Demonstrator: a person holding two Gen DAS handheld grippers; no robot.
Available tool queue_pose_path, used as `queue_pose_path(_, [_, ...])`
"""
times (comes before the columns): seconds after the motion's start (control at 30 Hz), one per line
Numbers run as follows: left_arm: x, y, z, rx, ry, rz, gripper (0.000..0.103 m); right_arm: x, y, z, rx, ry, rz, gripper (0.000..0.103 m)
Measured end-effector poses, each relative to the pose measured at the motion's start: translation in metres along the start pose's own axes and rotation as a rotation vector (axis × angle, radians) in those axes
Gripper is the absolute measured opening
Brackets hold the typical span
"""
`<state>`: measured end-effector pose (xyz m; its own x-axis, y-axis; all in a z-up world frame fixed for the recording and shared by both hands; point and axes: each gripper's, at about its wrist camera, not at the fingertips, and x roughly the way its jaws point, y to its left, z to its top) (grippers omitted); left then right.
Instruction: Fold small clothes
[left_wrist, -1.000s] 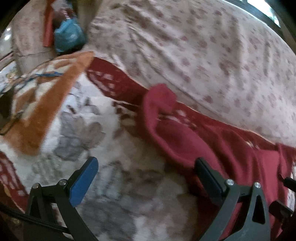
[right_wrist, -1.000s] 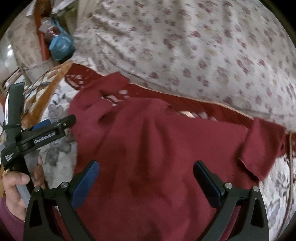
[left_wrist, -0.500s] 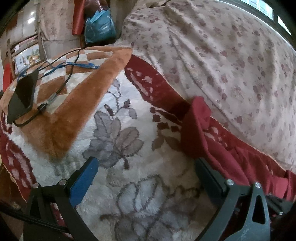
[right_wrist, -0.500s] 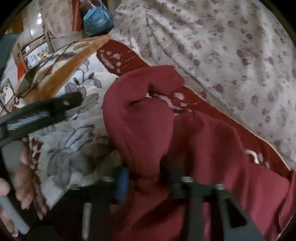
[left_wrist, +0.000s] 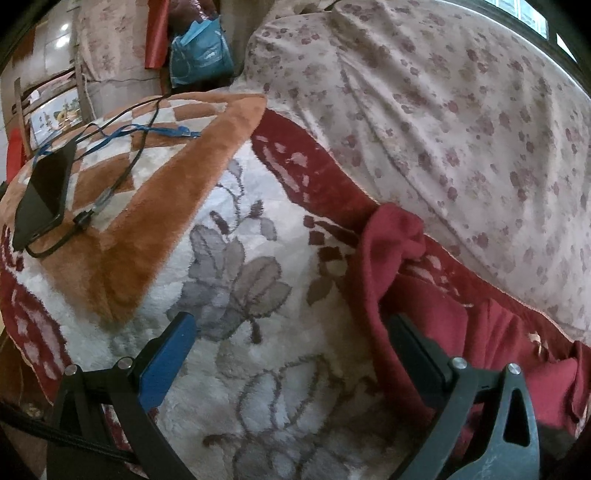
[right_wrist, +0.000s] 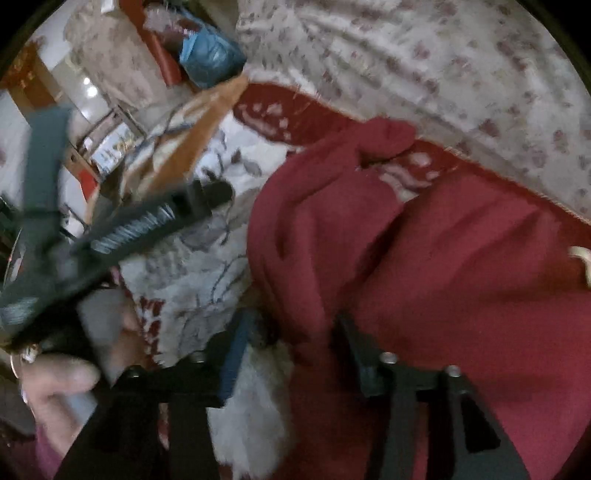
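A dark red small garment (right_wrist: 424, 258) lies on a plush floral blanket (left_wrist: 258, 350), its left part folded over and bunched. In the left wrist view the garment's folded edge (left_wrist: 384, 266) rises beside the right finger. My left gripper (left_wrist: 291, 354) is open and empty over the white blanket, left of the garment. My right gripper (right_wrist: 295, 339) has its jaws partly apart around the garment's lower left fold; the view is blurred. The left gripper's body (right_wrist: 147, 225) shows at the left there, held by a hand (right_wrist: 55, 384).
A floral sheet (left_wrist: 461, 110) covers the bed behind the garment. A black phone (left_wrist: 44, 195) with cables lies on the orange patterned part of the blanket (left_wrist: 159, 221) at left. A blue bag (left_wrist: 199, 51) sits beyond the bed's corner.
The right gripper's jaws narrowed from wide open and then widened a little at the garment's left fold. The left gripper swung left, off the garment, staying open.
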<state>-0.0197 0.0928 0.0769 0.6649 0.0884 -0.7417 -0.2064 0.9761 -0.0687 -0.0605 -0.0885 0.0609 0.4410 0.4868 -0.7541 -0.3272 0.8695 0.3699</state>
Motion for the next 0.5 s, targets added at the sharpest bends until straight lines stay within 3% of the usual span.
queue_pose_path(0.1, [-0.001, -0.005, -0.002, 0.013, 0.002, -0.018, 0.103, -0.032, -0.018, 0.001, 0.011, -0.072, -0.093, 0.064])
queue_pose_path(0.2, [0.001, -0.014, -0.006, 0.045, 0.015, -0.029, 0.103, -0.040, -0.047, 0.003, 0.063, -0.069, -0.227, 0.064])
queue_pose_path(0.3, [0.008, -0.022, -0.010, 0.080, 0.047, -0.027, 0.103, -0.025, -0.066, 0.005, 0.100, -0.024, -0.271, 0.064])
queue_pose_path(0.37, [0.015, -0.025, -0.013, 0.098, 0.082, -0.015, 0.103, -0.005, -0.075, 0.002, 0.102, 0.051, -0.300, 0.064])
queue_pose_path(0.43, [0.022, -0.027, -0.017, 0.116, 0.123, 0.010, 0.103, -0.006, -0.068, 0.002, 0.052, 0.050, -0.331, 0.064])
queue_pose_path(0.5, [0.026, -0.026, -0.019, 0.117, 0.145, 0.023, 0.103, -0.014, -0.060, 0.013, 0.036, 0.029, -0.309, 0.064])
